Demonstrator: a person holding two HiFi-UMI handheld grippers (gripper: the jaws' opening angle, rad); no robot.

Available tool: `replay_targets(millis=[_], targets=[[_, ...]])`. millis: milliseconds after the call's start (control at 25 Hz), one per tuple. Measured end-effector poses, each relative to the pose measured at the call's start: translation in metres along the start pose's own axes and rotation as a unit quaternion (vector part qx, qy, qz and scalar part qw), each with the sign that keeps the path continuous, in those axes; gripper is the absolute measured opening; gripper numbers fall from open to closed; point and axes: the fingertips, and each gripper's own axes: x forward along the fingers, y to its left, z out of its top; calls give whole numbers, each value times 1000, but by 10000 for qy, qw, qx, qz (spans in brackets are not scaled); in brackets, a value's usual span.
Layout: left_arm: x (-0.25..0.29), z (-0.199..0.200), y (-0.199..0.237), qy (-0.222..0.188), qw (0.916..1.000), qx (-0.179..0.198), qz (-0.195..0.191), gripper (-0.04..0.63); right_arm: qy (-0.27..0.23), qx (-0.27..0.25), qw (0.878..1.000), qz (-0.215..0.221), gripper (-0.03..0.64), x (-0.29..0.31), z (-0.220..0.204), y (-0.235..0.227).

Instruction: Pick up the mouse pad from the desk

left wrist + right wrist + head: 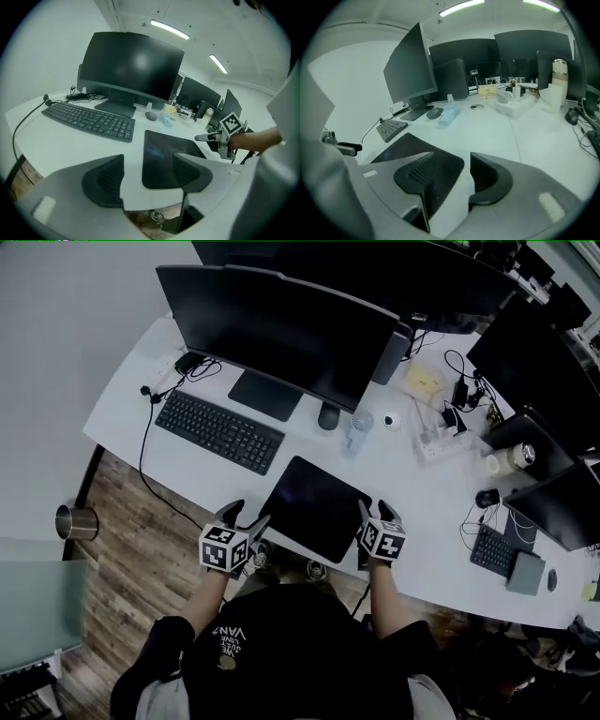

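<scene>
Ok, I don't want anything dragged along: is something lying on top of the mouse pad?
Nothing lies on the mouse pad; its dark top is bare. Its underside on the desk is covered.

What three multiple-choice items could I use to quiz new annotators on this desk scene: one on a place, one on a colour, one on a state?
1. Where does the pad lie?
A) Right of the keyboard, at the desk's near edge
B) Behind the monitor
C) On the floor

2. What colour is the pad?
A) White
B) Black
C) Green

3. How do the left claw and the right claw stand?
A) Both shut on the pad
B) Left shut, right open
C) Both open

Key:
1 A, since the head view shows it beside the keyboard at the near edge.
2 B, since it looks black in all three views.
3 C, since each gripper view shows its jaws apart with nothing clamped.
</scene>
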Motion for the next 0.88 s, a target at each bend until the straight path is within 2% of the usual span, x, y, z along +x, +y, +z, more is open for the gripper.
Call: replay_targets(millis=[120,240,520,640,720,800,880], targets=[[5,0,3,129,9998,71,-105,301,247,82,9994,-212,229,8,-11,-3],[14,3,4,207,9994,166,-218,301,328,215,9990,-218,229,15,-18,4],[31,0,-3,426,9979,275,-403,301,178,442,9977,-476,229,18,-18,4],[37,-3,-6,506,9973,287,-450,302,183,345,9981,-486,229,17,-18,6],[42,-3,-9,544,9969,291,-482,301,199,279,9983,-472,213,17,-18,5],[46,-3,-11,581,9965,312,-505,301,217,225,9987,-393,153,17,-18,7],[51,-5,-12,640,9960,333,-524,302,234,198,9991,-291,124,18,-20,10]])
